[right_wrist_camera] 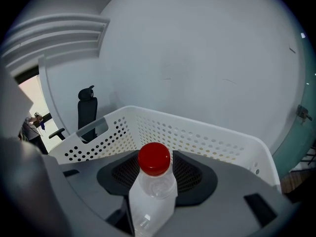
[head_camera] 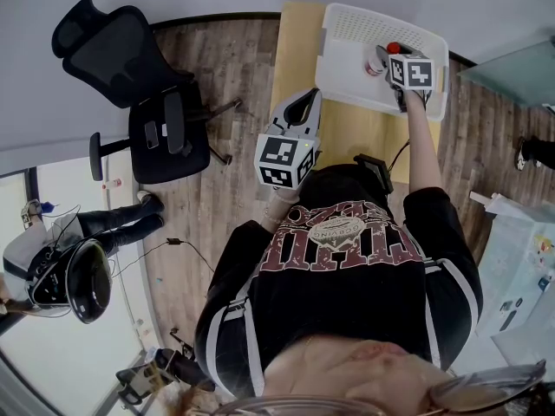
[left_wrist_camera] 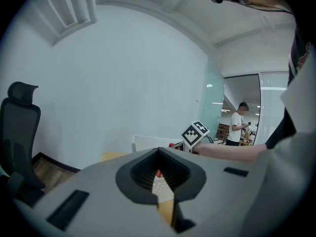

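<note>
A narrow light-wood table stands with its far end against the pale wall. On that far end sits a white perforated basket, set at a slight angle and covering almost the whole width of the top; the near stretch of the tabletop shows bare wood. The table stands on a brown plank floor, where a black office chair stands well to the left and a thin dark cable trails across the boards.
</note>
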Demonstrator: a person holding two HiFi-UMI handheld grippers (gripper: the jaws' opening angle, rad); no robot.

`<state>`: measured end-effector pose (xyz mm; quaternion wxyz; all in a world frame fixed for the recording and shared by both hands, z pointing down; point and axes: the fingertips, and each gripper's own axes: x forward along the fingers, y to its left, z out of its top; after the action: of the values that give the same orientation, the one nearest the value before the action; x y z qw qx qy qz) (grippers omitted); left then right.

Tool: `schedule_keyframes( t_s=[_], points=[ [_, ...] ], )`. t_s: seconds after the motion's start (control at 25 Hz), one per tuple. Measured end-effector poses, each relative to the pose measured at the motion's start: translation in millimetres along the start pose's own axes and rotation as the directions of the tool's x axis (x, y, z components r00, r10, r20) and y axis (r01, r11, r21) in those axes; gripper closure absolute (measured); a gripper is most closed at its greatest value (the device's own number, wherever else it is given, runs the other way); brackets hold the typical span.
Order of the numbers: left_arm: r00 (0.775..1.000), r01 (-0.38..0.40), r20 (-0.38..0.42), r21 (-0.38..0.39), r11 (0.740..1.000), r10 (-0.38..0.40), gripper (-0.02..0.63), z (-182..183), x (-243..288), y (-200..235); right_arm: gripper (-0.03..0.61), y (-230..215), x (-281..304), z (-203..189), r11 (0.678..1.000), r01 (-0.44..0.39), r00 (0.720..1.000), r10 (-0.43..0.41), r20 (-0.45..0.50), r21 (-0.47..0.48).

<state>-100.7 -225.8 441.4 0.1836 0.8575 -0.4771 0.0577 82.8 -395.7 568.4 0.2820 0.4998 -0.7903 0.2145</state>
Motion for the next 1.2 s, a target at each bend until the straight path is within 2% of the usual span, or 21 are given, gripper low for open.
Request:
schedule_keyframes(
  t_s=[0.64, 1.2],
  points=[
    [1.0, 0.005, 0.0, 0.007, 1.0, -0.005, 0.566, -1, 0, -10, 0.373, -2, -6, -2, 0.999, -0.015, 1.0, 0.015, 0.002, -0.031],
    [1.0, 0.018, 0.002, 0.016, 1.0, -0.018, 0.566, -3, -2, -21, 0.377, 2, -26, 1, 0.999, -0.045, 0.998, 0.046, 0.052, -0.026]
  ],
)
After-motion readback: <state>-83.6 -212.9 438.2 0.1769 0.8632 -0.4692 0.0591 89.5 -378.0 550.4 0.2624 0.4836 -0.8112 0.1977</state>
